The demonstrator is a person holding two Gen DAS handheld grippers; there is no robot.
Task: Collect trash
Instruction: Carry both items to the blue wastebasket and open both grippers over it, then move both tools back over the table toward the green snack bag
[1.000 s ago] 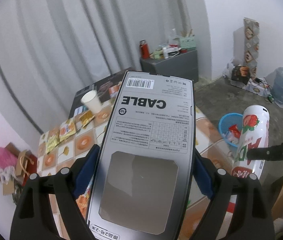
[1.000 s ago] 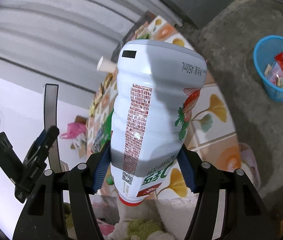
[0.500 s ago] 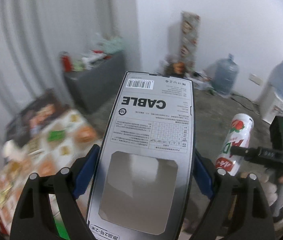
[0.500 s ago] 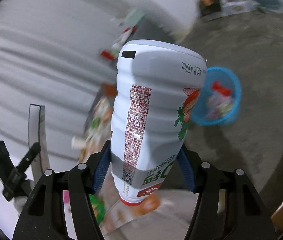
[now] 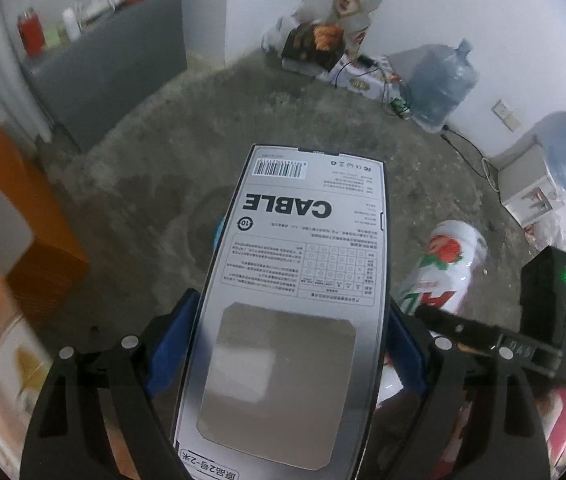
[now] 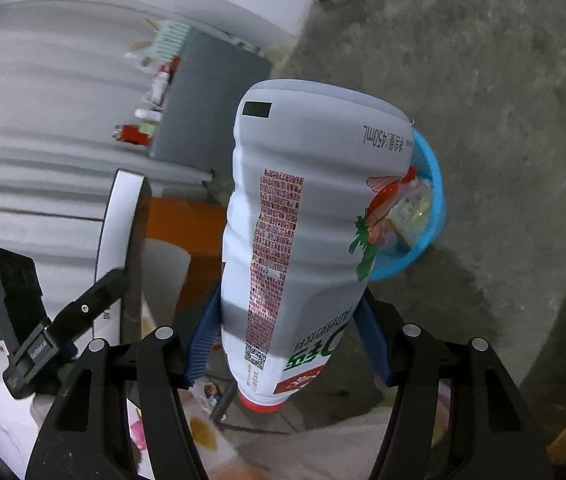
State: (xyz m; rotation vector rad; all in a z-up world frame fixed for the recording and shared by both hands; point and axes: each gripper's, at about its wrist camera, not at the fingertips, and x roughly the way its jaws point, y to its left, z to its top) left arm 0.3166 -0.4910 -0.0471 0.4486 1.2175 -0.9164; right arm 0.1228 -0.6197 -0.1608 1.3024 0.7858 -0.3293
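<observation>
My left gripper is shut on a grey flat box printed "CABLE", its blue pads pressing on both long edges. Only a sliver of the blue trash basket shows behind that box. My right gripper is shut on a white plastic bottle with strawberry print, red cap toward the camera. The blue basket, with wrappers inside, stands on the floor behind the bottle's far end. The bottle also appears to the right in the left wrist view. The box's edge shows at the left in the right wrist view.
The concrete floor spreads ahead. A grey cabinet with bottles stands at the back left. Water jugs and boxes line the far wall. The orange-sided table with its patterned cloth is at the left.
Both grippers have swung away from the table and tipped down toward the floor, still holding the box and the bottle. The blue basket now lies right behind both held things.
</observation>
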